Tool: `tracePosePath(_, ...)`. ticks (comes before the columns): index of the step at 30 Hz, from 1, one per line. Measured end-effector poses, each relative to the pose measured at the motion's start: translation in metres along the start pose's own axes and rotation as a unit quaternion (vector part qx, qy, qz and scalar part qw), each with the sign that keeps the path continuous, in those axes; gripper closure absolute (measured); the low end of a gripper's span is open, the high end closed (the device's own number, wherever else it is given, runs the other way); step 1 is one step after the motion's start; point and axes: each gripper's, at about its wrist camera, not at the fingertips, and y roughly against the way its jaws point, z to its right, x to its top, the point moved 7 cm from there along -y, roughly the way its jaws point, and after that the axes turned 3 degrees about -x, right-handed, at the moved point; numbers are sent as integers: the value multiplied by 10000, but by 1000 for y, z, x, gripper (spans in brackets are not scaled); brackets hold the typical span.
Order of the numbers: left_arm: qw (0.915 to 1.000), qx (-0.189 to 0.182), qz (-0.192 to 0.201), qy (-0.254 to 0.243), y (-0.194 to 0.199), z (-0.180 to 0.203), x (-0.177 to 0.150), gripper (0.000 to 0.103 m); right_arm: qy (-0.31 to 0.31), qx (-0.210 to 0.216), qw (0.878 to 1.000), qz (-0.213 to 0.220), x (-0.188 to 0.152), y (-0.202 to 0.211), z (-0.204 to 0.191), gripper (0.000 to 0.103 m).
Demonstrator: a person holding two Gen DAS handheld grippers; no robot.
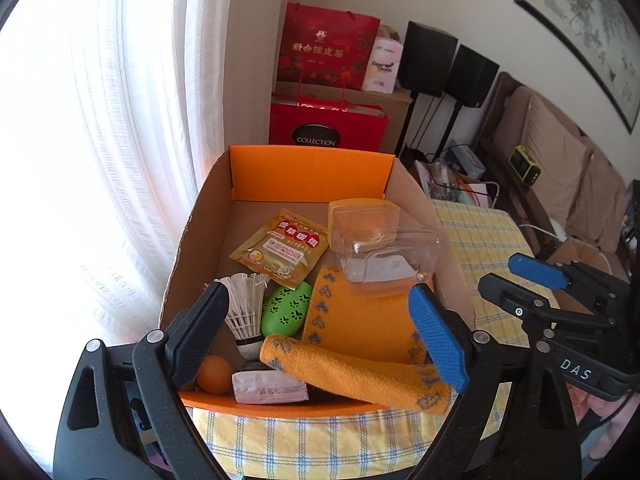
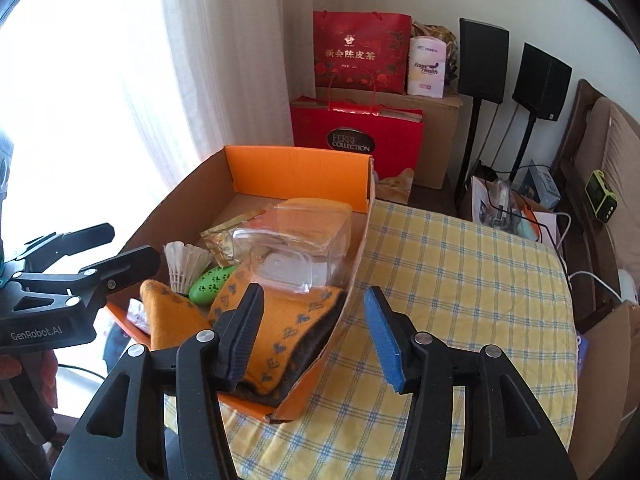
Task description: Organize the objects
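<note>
An orange cardboard box (image 1: 308, 168) stands on the yellow checked tablecloth (image 1: 480, 236); it also shows in the right wrist view (image 2: 296, 172). Inside lie an orange sock (image 1: 360, 320), a clear plastic container (image 1: 384, 248), a gold sachet (image 1: 280, 248), a white shuttlecock (image 1: 244, 304), a green paw-print case (image 1: 286, 308), an orange ball (image 1: 215, 374) and a white packet (image 1: 270, 388). My left gripper (image 1: 320, 336) is open and empty above the box's near end. My right gripper (image 2: 316, 336) is open and empty over the box's right wall, above the sock (image 2: 276, 332).
Red gift bags (image 1: 328, 52) and a brown carton stand behind the box by the white curtain (image 1: 120, 140). Two black speakers (image 2: 516, 68) on stands and a brown sofa (image 1: 560, 148) are at the right. The tablecloth (image 2: 460, 280) stretches right of the box.
</note>
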Motion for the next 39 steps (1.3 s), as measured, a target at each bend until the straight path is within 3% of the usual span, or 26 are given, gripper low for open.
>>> tracePosePath(12,9998,-130,146,-37,21,26,-21,7,-240,-176,9993,219,-27,34,17,38)
tracePosePath(17,9997,-145,169,-108,26,38,-33,6,-380,-320,9985,243,-40,42,30,24)
tracePosePath(18,9997,-140,165,-118,26,40,-35,0,-395,-369,9982,252,-43,44,32,23)
tracePosePath(27,9993,-123,337,68,35,50,-54,0,-618,-541,9964,220,-71,58,49,13)
tracePosePath(31,9993,30,353,66,37,49,-62,0,-691,-653,9952,250,-82,64,54,1)
tracePosePath(39,9998,131,131,110,29,44,-82,0,-828,-860,9926,220,-100,73,64,0)
